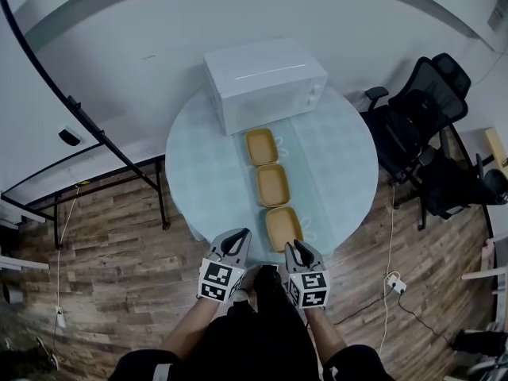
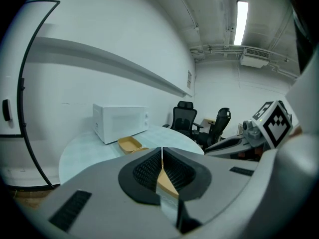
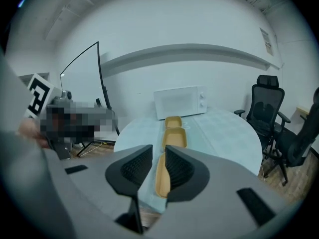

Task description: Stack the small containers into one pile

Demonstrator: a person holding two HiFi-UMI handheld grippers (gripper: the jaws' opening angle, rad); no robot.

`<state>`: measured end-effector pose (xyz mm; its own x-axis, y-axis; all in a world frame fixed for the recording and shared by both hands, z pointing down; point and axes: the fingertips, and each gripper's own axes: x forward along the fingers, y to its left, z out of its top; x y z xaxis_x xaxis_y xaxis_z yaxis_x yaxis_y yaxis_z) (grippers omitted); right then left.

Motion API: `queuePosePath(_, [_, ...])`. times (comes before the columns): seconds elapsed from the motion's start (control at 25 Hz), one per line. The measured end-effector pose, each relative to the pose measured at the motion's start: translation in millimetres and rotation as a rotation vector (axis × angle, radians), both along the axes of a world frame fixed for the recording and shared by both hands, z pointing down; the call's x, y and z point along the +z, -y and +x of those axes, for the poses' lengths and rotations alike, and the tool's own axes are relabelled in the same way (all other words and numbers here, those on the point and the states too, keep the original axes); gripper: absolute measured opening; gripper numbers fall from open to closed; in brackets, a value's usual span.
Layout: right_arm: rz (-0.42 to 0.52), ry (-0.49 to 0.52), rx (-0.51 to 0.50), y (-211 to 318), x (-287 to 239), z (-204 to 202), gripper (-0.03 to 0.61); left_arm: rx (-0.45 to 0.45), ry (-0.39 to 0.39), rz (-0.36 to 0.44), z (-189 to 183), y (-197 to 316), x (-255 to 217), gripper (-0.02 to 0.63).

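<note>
A white microwave [image 1: 263, 92] sits at the far side of the round table [image 1: 341, 157]. Three small tan containers run in a single file out from the microwave's front. The far container [image 1: 261, 146] is just beside the microwave, the middle container [image 1: 273, 185] comes next, and the nearest container [image 1: 283, 227] lies farthest from it, by the table's near edge. All three lie open side up, close together in line, none stacked on another.

Both tools hang off that near edge, on the side opposite the microwave. The left gripper [image 1: 238, 238] is clenched, its jaw tips meeting with nothing between them. The right gripper [image 1: 297, 249] looks released only slightly, with a narrow slit between its jaws and nothing gripped. Its jaws line up with the row of containers.

Black office chairs [image 1: 421, 109] stand off to the microwave's right.
</note>
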<state>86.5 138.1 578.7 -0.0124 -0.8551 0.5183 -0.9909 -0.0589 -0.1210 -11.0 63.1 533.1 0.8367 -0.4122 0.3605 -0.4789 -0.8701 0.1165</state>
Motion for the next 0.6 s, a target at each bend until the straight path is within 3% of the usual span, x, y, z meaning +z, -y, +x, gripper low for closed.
queuePosePath(0.28, [-0.119, 0.036, -0.039, 37.4, 45.1, 49.1, 0.085, -0.029, 0.055, -0.042, 44.4, 37.5, 17.4, 0.020])
queuePosePath(0.6, [-0.324, 0.045, -0.143, 51.1, 113.0, 81.2, 0.086, -0.099, 0.122, -0.073, 60.6, 64.8, 33.0, 0.020])
